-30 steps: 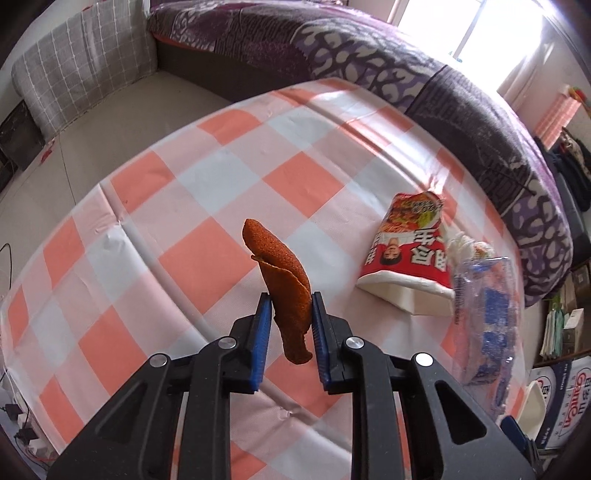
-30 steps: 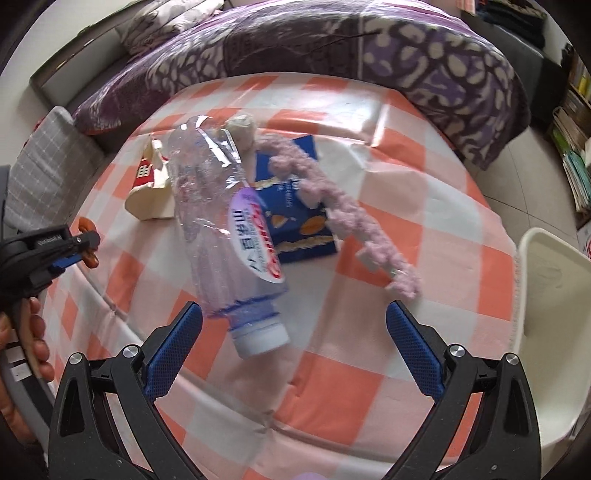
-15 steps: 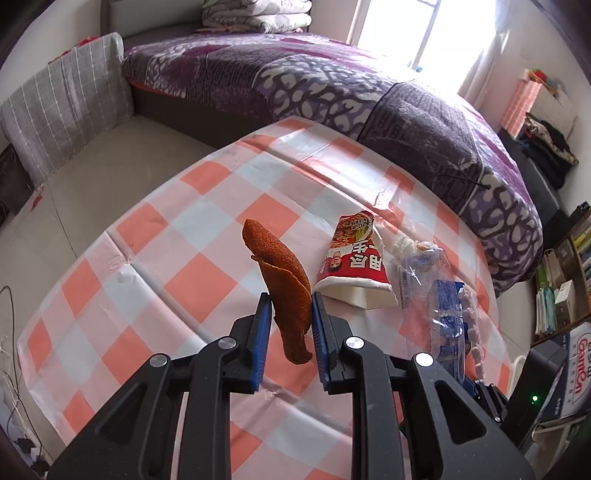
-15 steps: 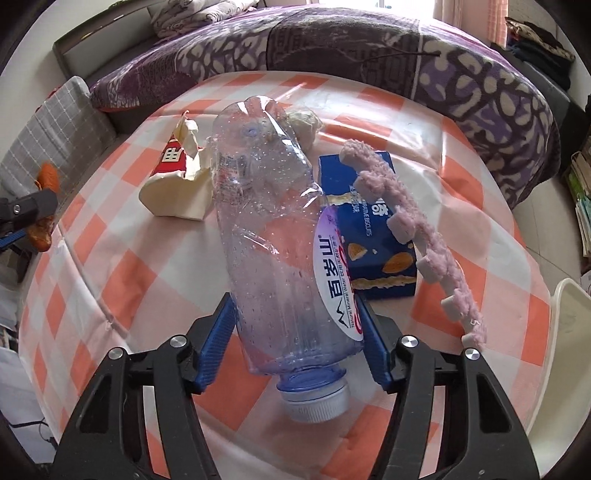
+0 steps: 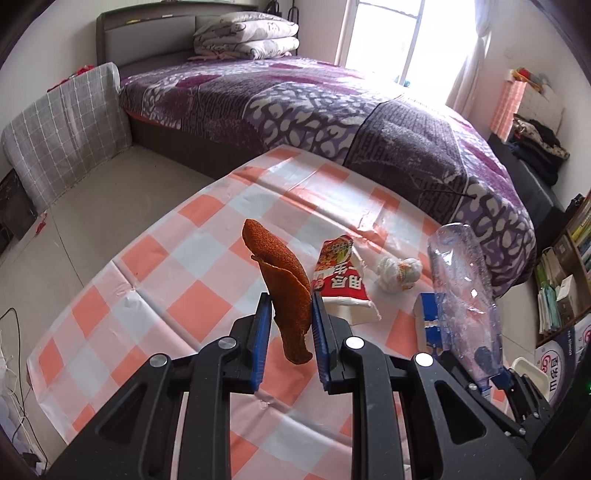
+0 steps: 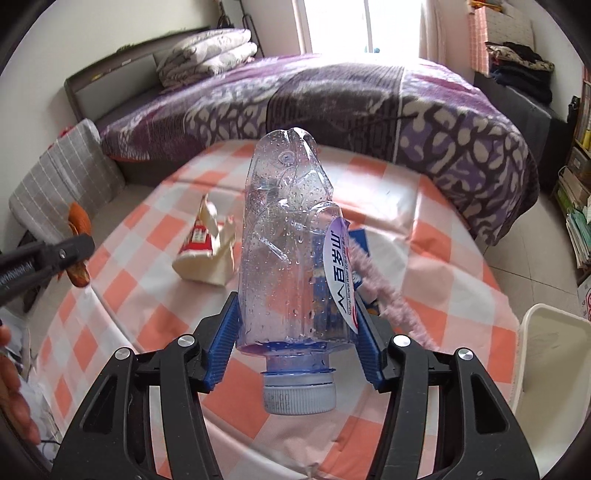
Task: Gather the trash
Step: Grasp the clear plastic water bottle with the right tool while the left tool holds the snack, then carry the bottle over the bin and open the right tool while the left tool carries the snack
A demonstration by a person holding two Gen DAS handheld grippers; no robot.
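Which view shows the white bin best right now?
Right wrist view: the white bin sits off the table's right edge, its rim and inside wall visible past the crushed bottle. The left wrist view catches only a sliver of its rim behind the right tongs.

- A home bedroom: a bed under a purple patterned quilt fills the room.
- Folded bedding lies by the headboard.
- A bookshelf stands beside the bed.

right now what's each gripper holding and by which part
Left gripper pinches the orange peel around its middle. Right gripper clamps the crushed plastic bottle on its body near the shoulder, cap toward the camera.
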